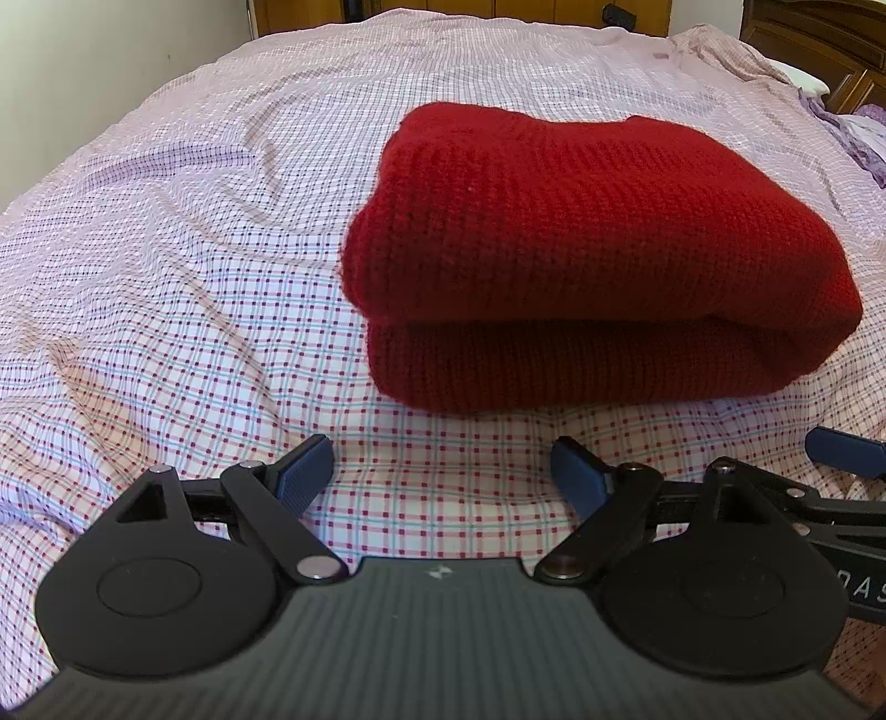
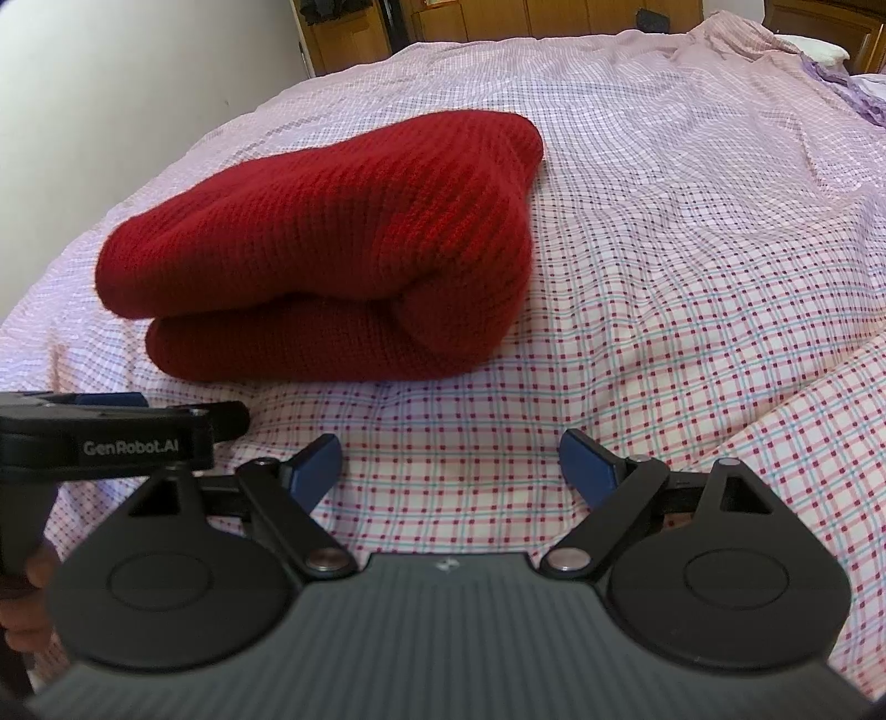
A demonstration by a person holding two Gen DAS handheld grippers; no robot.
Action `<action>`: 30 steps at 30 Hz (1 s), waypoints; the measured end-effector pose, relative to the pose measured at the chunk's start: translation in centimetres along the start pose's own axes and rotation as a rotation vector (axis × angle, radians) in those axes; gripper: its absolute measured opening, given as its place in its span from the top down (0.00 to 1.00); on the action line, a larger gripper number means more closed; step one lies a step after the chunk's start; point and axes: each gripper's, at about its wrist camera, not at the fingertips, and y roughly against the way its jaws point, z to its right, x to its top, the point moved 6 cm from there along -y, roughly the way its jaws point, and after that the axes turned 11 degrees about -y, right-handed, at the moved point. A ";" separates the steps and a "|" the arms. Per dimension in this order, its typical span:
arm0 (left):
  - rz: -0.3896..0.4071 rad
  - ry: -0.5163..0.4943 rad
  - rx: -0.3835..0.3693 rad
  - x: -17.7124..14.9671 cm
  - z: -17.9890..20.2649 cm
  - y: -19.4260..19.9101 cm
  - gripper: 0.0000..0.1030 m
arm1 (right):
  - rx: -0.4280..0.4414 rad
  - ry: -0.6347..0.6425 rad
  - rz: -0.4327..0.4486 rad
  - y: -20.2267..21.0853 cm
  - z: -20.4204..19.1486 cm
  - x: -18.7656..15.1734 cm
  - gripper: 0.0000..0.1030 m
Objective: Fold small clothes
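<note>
A red knitted garment (image 1: 587, 249) lies folded in a thick bundle on the checked bedsheet (image 1: 166, 266). It also shows in the right wrist view (image 2: 343, 249). My left gripper (image 1: 443, 471) is open and empty, just short of the bundle's near edge. My right gripper (image 2: 449, 471) is open and empty, near the bundle's right front corner. The right gripper shows at the right edge of the left wrist view (image 1: 841, 443). The left gripper shows at the left of the right wrist view (image 2: 111, 421). Neither gripper touches the garment.
Purple cloth (image 1: 864, 138) lies at the far right of the bed. A wooden headboard (image 1: 819, 44) and wooden cabinets (image 2: 498, 16) stand behind the bed. A white wall (image 2: 138, 66) runs along the left side.
</note>
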 end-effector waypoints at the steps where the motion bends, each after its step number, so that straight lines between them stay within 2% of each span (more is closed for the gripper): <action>1: -0.001 0.000 0.001 0.0 0.0 0.0 0.13 | 0.000 0.001 0.001 0.0 0.0 0.0 0.14; 30: -0.001 -0.008 0.005 -0.1 0.1 0.3 0.13 | 0.002 0.009 0.000 -0.2 0.0 0.0 0.12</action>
